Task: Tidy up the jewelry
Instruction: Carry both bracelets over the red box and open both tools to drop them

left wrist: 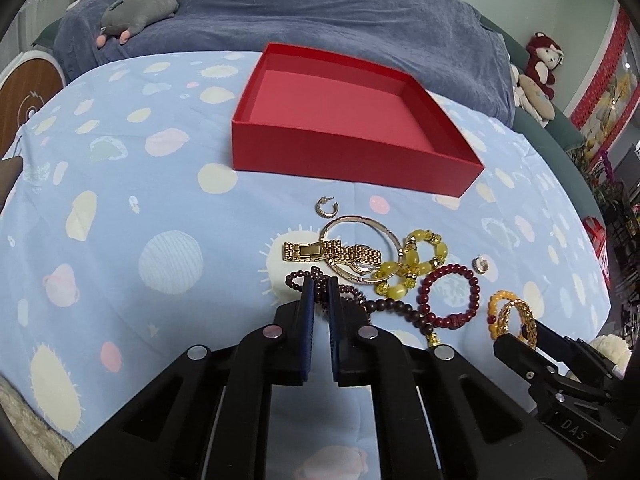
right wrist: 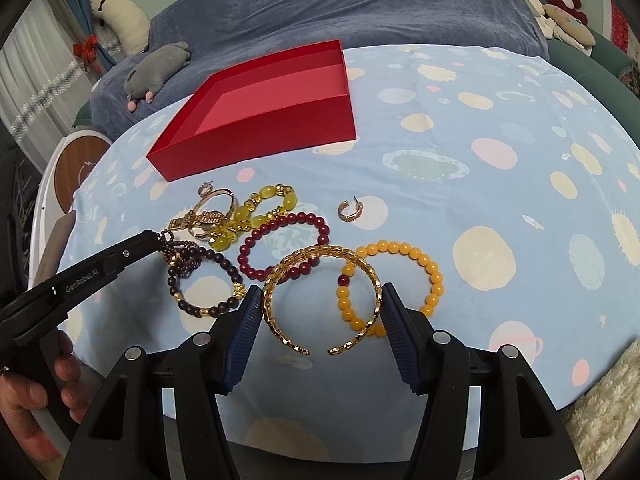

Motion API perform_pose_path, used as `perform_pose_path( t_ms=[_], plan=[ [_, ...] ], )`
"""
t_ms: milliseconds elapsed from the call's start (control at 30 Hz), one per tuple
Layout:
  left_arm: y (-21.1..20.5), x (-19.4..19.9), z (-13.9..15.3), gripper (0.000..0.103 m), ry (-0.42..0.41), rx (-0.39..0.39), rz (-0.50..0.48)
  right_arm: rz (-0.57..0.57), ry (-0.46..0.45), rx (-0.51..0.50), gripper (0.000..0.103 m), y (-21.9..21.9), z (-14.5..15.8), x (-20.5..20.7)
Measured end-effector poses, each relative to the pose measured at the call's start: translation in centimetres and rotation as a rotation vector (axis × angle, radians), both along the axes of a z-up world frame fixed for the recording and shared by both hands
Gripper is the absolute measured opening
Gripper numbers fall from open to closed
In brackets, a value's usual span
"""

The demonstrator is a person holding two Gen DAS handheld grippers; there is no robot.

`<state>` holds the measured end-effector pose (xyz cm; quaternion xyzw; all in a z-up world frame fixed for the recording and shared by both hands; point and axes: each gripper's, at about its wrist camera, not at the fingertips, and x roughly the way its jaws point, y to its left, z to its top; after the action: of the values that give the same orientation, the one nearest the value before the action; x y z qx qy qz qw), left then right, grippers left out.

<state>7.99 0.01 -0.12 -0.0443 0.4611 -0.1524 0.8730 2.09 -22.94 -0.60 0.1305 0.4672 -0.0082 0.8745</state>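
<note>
I have the left gripper (left wrist: pixel 320 286) pinched tight on the dark bead strand (left wrist: pixel 320 276), its blue pads nearly together with only the thin beads between them. From the right wrist view that gripper reaches in from nine o'clock, its tip buried in the bunched end of the strand, which I read as a grab at the thickest clump so the loose beads cannot slip out.

My right gripper (right wrist: pixel 322 312) straddles the gold chain cuff (right wrist: pixel 320 296), its pads against the cuff's outer sides at nine and three o'clock. I judge it a light hold across the widest part, with the cuff's open gap facing me at six o'clock.

The rest lies on the blue planet-print cloth (right wrist: pixel 480 208): the red bead bracelet (right wrist: pixel 284 244) at eleven o'clock of the cuff, the orange bead bracelet (right wrist: pixel 400 276) partly under it at two o'clock, the yellow bead bracelet (right wrist: pixel 264 208), the gold watch (left wrist: pixel 332 254) across a thin bangle (left wrist: pixel 360 240), and a hoop earring (right wrist: pixel 349 211) apart at one o'clock.

The red box (left wrist: pixel 340 120) sits empty at twelve o'clock in the left wrist view, so nothing is sorted yet. Both pieces need lifting clear before the tangle drags neighbours along.
</note>
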Motion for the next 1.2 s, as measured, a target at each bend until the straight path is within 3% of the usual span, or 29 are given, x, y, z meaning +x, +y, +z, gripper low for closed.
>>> perform_pose_path(
  t_ms=[300,500,833,1033,1200],
  plan=[
    [1.3,-0.1,4.4,0.007,-0.062,-0.049,0.026,0.022,-0.04,0.025,0.057,0.2,2.1,0.3],
    [0.7,2.5,7.5,0.007,-0.105,-0.071,0.015,0.049,-0.104,0.024,0.057,-0.2,4.9,3.6],
    [-2.1,13.9,10.2,0.007,-0.153,-0.087,-0.003,0.052,-0.146,0.05,0.057,-2.0,7.8,17.2],
    [-4.0,21.8,8.8,0.007,-0.141,-0.037,0.008,0.053,-0.127,0.018,0.057,-2.0,6.8,25.0],
    [-4.6,25.9,6.4,0.007,-0.1,-0.014,0.024,0.074,-0.086,-0.018,0.058,-1.6,4.9,29.8]
  ],
)
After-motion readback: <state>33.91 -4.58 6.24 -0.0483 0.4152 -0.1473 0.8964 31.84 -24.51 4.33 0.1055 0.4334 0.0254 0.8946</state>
